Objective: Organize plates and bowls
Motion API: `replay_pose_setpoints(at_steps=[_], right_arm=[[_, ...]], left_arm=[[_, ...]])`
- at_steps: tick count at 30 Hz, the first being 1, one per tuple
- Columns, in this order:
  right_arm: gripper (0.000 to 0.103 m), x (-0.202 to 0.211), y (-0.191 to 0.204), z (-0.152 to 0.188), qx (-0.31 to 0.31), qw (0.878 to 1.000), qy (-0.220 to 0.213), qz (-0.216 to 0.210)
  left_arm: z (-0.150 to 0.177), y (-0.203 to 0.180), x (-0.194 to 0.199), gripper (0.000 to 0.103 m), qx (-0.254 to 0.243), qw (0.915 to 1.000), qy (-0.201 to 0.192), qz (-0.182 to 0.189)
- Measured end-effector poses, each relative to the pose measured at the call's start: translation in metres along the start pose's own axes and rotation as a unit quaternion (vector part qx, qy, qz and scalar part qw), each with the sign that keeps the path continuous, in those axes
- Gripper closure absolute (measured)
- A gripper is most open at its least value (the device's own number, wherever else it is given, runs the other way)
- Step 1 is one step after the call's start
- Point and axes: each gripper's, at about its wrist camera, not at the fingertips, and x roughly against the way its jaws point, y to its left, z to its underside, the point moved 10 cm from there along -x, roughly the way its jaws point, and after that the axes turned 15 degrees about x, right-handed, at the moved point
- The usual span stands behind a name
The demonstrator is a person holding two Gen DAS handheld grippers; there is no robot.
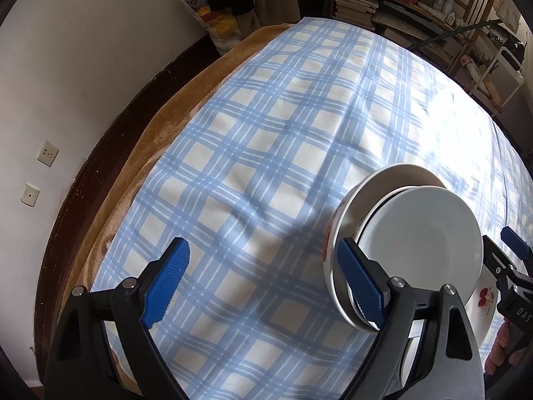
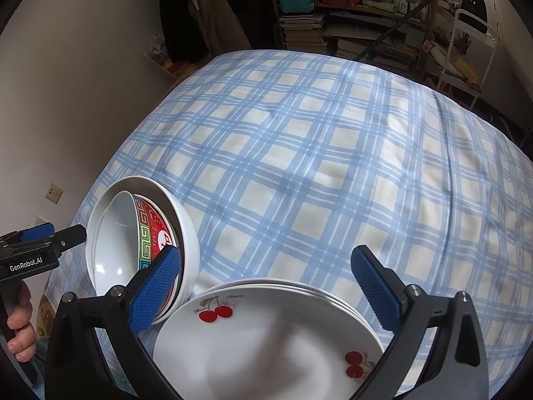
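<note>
A nested set of bowls stands tilted on its edge on the blue checked cloth: a white outer bowl (image 2: 190, 233), a red patterned bowl (image 2: 156, 233) and a white inner bowl (image 2: 113, 233). In the left wrist view the same nest (image 1: 419, 233) shows from the other side. A stack of white cherry plates (image 2: 266, 340) lies flat beside it; its edge shows in the left wrist view (image 1: 486, 296). My left gripper (image 1: 263, 276) is open, its right finger against the nest. My right gripper (image 2: 266, 290) is open above the plate stack, its left finger beside the nest.
The cloth-covered surface (image 2: 316, 166) stretches far ahead, with a brown blanket edge (image 1: 160, 126) and a dark wooden frame on the left by a white wall. Cluttered shelves with books (image 2: 299, 30) and a white rack (image 2: 466, 50) stand beyond the far end.
</note>
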Motion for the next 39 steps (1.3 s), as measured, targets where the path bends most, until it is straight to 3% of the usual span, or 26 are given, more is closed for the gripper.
replay_pose_setpoints(at_steps=[8,21,27,37,39], right_arm=[[0.0,-0.008,0.009,0.004,-0.001,1.0,0.01,-0.009],[0.0,-0.01,0.013,0.004,-0.002,1.0,0.01,-0.018],[0.011,-0.014,0.019,0.006,0.001,1.0,0.014,-0.028],[0.012,-0.013,0.02,0.006,-0.003,0.999,0.012,-0.035],[0.018,-0.012,0.022,0.006,-0.004,0.999,0.009,-0.045]], left_arm=[[0.005,-0.002,-0.012,0.014,-0.003,0.9997,0.019,-0.012],[0.003,0.001,-0.012,0.014,0.0,0.9997,0.017,-0.019],[0.004,0.0,-0.012,0.014,-0.008,0.9995,0.015,-0.026],[0.004,0.001,-0.012,0.014,-0.008,0.9994,0.017,-0.029],[0.004,0.002,-0.014,0.014,-0.009,0.9993,0.02,-0.031]])
